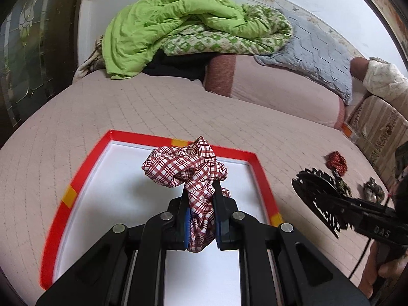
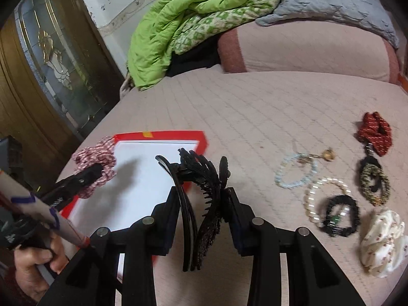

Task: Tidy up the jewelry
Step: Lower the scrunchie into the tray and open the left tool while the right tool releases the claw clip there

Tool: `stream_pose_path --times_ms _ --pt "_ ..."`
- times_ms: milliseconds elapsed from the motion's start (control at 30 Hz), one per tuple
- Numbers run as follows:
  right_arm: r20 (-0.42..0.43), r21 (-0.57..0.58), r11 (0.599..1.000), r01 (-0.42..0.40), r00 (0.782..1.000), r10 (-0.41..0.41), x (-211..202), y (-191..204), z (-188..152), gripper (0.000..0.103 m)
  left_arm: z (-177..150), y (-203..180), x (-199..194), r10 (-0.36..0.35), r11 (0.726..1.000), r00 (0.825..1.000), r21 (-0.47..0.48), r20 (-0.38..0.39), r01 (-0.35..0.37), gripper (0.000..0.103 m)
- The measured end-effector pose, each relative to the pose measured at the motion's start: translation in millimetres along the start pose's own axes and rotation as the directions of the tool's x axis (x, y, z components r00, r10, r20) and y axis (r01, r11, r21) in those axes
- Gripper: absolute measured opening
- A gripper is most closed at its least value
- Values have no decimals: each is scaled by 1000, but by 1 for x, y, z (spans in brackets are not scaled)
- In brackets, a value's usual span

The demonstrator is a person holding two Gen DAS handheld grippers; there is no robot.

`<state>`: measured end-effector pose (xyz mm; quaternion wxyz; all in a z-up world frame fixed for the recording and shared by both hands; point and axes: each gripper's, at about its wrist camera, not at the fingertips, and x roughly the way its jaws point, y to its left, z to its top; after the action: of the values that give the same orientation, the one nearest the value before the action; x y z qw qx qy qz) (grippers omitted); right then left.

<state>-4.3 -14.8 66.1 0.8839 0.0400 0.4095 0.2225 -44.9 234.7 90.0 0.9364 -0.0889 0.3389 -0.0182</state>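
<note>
My left gripper (image 1: 200, 204) is shut on a red-and-white checked scrunchie (image 1: 188, 165), held above the white floor of a red-rimmed tray (image 1: 84, 168) on the bed. In the right wrist view that scrunchie (image 2: 95, 156) hangs over the tray's (image 2: 158, 136) left side. My right gripper (image 2: 201, 204) is shut on a black toothed hair clip (image 2: 201, 191), lifted off the bed beside the tray's right rim; the clip (image 1: 316, 191) also shows at the right of the left wrist view. On the bed to the right lie a pale bead bracelet (image 2: 295, 170), a pearl bracelet (image 2: 321, 196) and a black bracelet (image 2: 341, 215).
A dark red scrunchie (image 2: 374, 132), an olive patterned one (image 2: 373, 182) and a cream one (image 2: 383, 244) lie at the right. A green quilt (image 1: 173, 25), a grey blanket (image 1: 311, 48) and a pink bolster (image 1: 275, 86) sit at the back. A dark wardrobe door (image 2: 48, 71) stands left.
</note>
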Motion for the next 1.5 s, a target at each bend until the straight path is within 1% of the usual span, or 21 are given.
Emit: stream_pose_path --times_ms 100,300,400,533,600,667,800,933,1033,1133,1233,1300,1433,1500 --pt "-19 -3 1000 -7 1000 7 14 17 10 39 9 15 10 21 1000 1000 -4 -7 -21 13" --pt "-48 -5 1000 -6 999 6 45 44 33 39 27 45 36 28 998 998 -54 -49 -31 13" --pt "-71 -3 1000 0 997 0 64 53 42 39 32 55 49 20 997 997 -77 -77 -26 13" --pt "-93 -15 1000 9 996 -10 86 62 50 39 34 65 61 -12 992 992 -127 -125 -4 13" --pt "-107 -19 1000 11 994 -13 97 66 53 39 35 66 64 -10 991 990 -137 -140 -9 13" --pt "-118 -22 1000 15 993 -18 105 69 55 39 35 66 66 8 990 988 -140 -155 -30 14" --pt "-145 -34 999 37 989 -42 123 72 59 39 37 66 73 5 987 982 -157 -188 -35 14" --pt "-162 -30 998 54 985 -58 132 68 61 39 43 68 80 -26 981 979 -194 -203 -15 14" --pt "-170 -32 997 72 983 -76 137 66 61 39 46 69 88 -18 980 974 -198 -226 -28 14" --pt "-187 -28 997 75 979 -79 141 63 61 39 46 70 94 -24 978 969 -205 -244 -27 14" --pt "-197 -29 997 76 977 -80 145 63 60 39 47 70 94 -10 979 968 -199 -249 -41 14" --pt "-199 -29 997 78 977 -82 147 64 61 39 46 70 93 -6 979 968 -198 -252 -45 18" --pt "-207 -29 996 81 975 -86 151 63 61 41 46 68 94 6 979 966 -193 -258 -58 22" --pt "-208 -31 996 82 974 -86 151 64 61 41 46 68 94 13 980 966 -190 -257 -64 27"
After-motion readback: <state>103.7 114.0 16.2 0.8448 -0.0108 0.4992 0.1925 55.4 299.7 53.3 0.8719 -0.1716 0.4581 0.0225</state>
